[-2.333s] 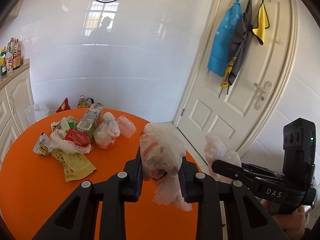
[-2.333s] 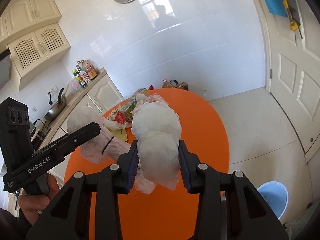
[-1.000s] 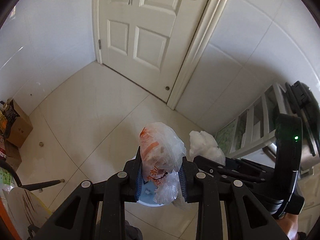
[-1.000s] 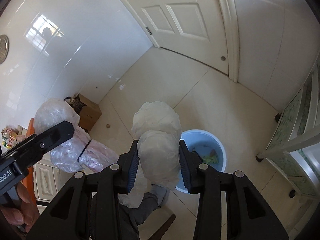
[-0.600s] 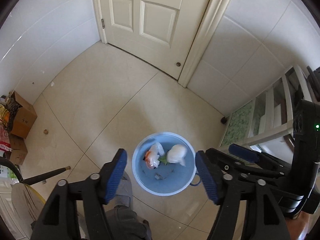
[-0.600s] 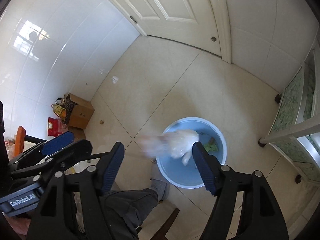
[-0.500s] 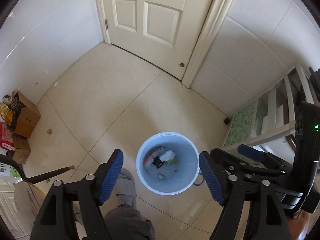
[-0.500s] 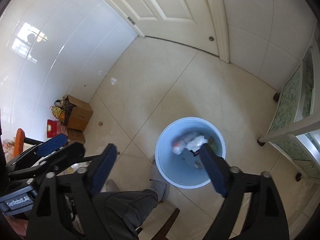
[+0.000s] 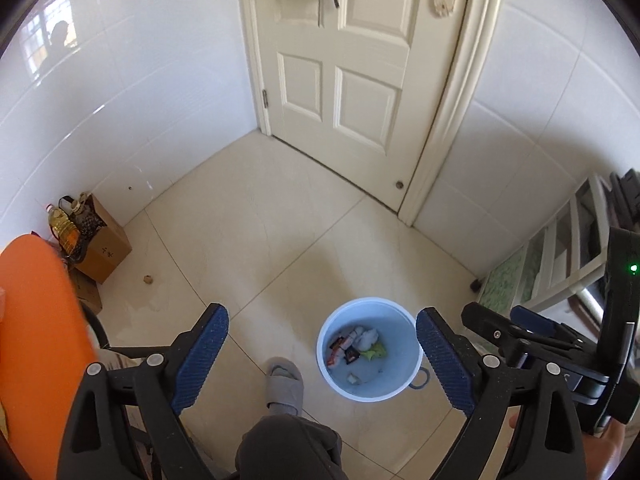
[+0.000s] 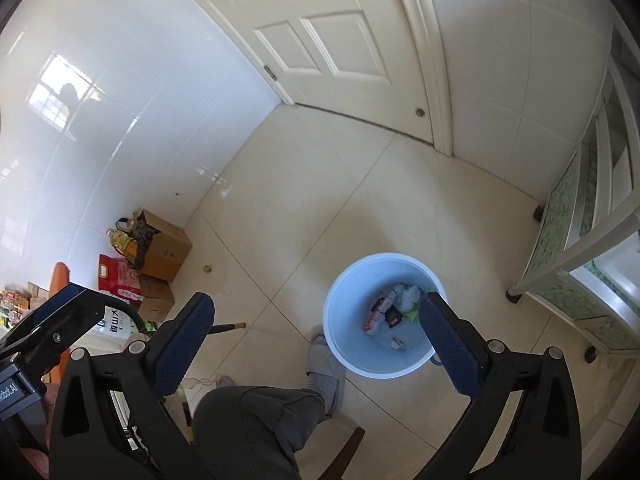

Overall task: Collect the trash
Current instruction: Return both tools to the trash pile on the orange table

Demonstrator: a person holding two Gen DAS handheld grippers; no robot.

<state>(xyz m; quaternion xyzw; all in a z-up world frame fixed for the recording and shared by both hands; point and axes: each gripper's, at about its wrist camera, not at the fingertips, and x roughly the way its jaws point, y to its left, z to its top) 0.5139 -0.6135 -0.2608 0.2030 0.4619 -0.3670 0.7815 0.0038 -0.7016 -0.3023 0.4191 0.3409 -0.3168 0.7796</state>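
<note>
A light blue bin [image 9: 332, 376] stands on the tiled floor; it also shows in the right wrist view [image 10: 340, 344]. Trash bags and wrappers [image 9: 356, 346] lie at its bottom, also seen from the right wrist [image 10: 390, 308]. My left gripper [image 9: 322, 336] is open and empty, high above the floor, with the bin between its fingers. My right gripper [image 10: 316, 320] is open and empty above the bin's left side. The right gripper also shows at the right of the left wrist view [image 9: 520, 328].
A white door [image 9: 352, 60] is ahead. Cardboard boxes [image 9: 102, 240] and an oil bottle stand by the left wall. The orange table's edge [image 9: 36, 320] is at the left. A white shelf unit [image 10: 592, 216] stands at the right. The person's leg and slipper [image 9: 284, 384] are beside the bin.
Both grippers carried bags from the table to above the bin, opened and dropped them in. The bags now lie in the bin; the views have since swung left toward the table.
</note>
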